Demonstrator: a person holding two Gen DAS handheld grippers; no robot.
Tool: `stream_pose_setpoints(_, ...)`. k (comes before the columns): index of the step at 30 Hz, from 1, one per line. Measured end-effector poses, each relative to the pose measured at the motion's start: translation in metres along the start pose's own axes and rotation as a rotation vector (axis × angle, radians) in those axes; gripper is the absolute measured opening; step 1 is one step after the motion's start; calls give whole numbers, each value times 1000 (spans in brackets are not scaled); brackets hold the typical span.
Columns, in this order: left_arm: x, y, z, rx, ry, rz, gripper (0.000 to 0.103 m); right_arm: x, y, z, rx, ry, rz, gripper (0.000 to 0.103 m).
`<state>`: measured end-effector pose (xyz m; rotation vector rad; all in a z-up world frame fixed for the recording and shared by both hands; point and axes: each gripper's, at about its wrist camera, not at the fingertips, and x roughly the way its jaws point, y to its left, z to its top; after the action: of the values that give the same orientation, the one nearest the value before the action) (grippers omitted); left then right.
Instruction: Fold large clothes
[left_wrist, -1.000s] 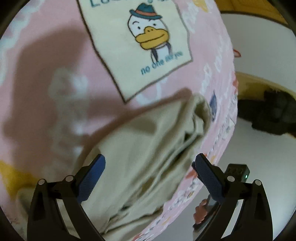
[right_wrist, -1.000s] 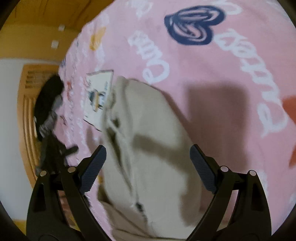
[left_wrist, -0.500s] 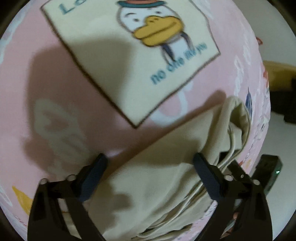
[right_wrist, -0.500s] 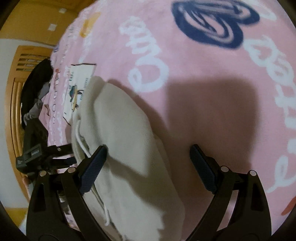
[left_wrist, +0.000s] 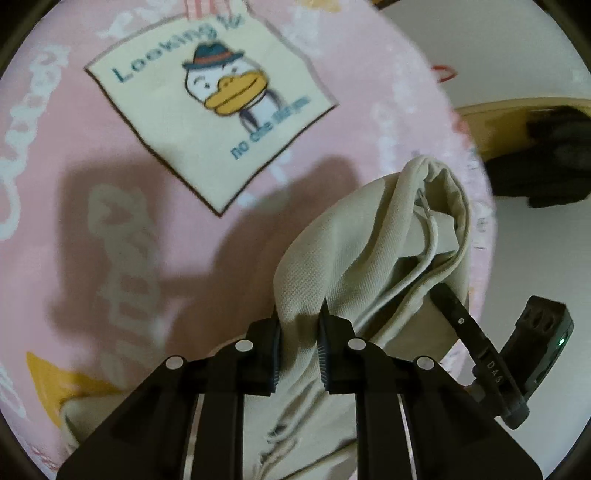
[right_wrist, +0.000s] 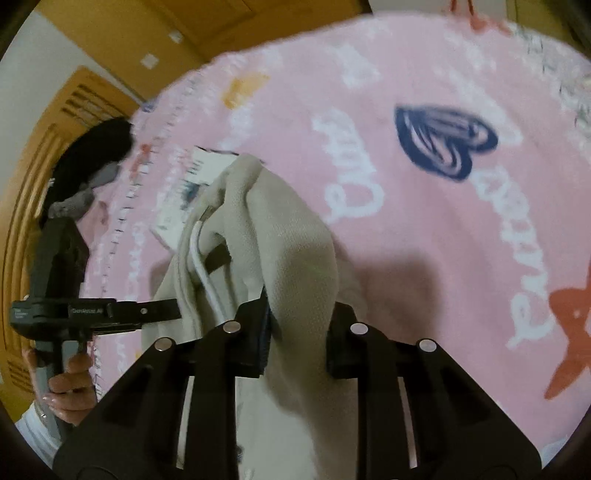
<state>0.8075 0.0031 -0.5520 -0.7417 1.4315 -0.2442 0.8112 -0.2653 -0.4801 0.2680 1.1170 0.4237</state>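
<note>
A beige garment with white drawcords (left_wrist: 373, 240) lies bunched on a pink printed blanket (left_wrist: 110, 229). My left gripper (left_wrist: 299, 332) is shut on a fold of the garment and holds it lifted. In the right wrist view my right gripper (right_wrist: 299, 325) is shut on another fold of the same garment (right_wrist: 291, 254), also raised off the blanket (right_wrist: 424, 229). The left gripper's body (right_wrist: 96, 314) shows at the left of the right wrist view, and the right gripper's finger (left_wrist: 476, 350) shows at the right of the left wrist view.
A cream patch with a duck print (left_wrist: 210, 110) lies on the blanket beyond the garment. A dark pile of clothes (left_wrist: 554, 158) sits off the blanket's edge on the floor. Wooden doors and panels (right_wrist: 74, 110) stand behind.
Both grippers were open over the flat garment; now both have closed on folds of it and lifted the cloth up off the blanket.
</note>
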Motion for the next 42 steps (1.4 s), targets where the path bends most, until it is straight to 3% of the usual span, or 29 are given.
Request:
stream_pose_setpoints(7, -69, -7, -62, 97, -101, -94, 15, -68, 78, -42, -275, -142, -108, 21)
stream_pose_setpoints(12, -119, 21, -138, 127, -197, -131, 15, -112, 117, -110, -383, -237, -138, 21)
stream_pose_setpoints(14, -124, 40, -171, 122, -204, -157, 15, -121, 127, -143, -401, -261, -140, 21)
stream_pose_setpoints(20, -100, 82, -247, 165, -150, -98, 15, -123, 126, -239, -379, -262, -190, 21)
stream_pose_setpoints(22, -90, 95, -262, 160, -127, -73, 15, -115, 123, -267, -374, -224, -206, 23)
stream_pose_setpoints(24, -79, 110, -272, 145, -103, -48, 16, -108, 119, -289, -357, -194, -235, 29)
stream_pose_setpoints(25, -75, 115, -275, 142, -94, -36, 16, -104, 115, -300, -343, -170, -259, 38)
stream_pose_setpoints(26, -71, 121, -280, 140, -80, -19, 16, -100, 112, -306, -327, -149, -276, 54)
stream_pose_setpoints(29, -69, 128, -287, 163, -68, -2, 17, -96, 96, -330, -237, -68, -261, 58)
stream_pose_setpoints(34, -93, 120, -303, 317, -41, 4, 20, -109, 72, -364, -78, 58, -257, 66)
stream_pose_setpoints(38, -114, 124, -319, 382, -31, 2, 22, -134, 51, -392, 71, 64, -230, 73)
stream_pose_setpoints(42, -119, 128, -328, 371, -8, -11, 22, -157, 26, -404, 286, 48, -119, 78)
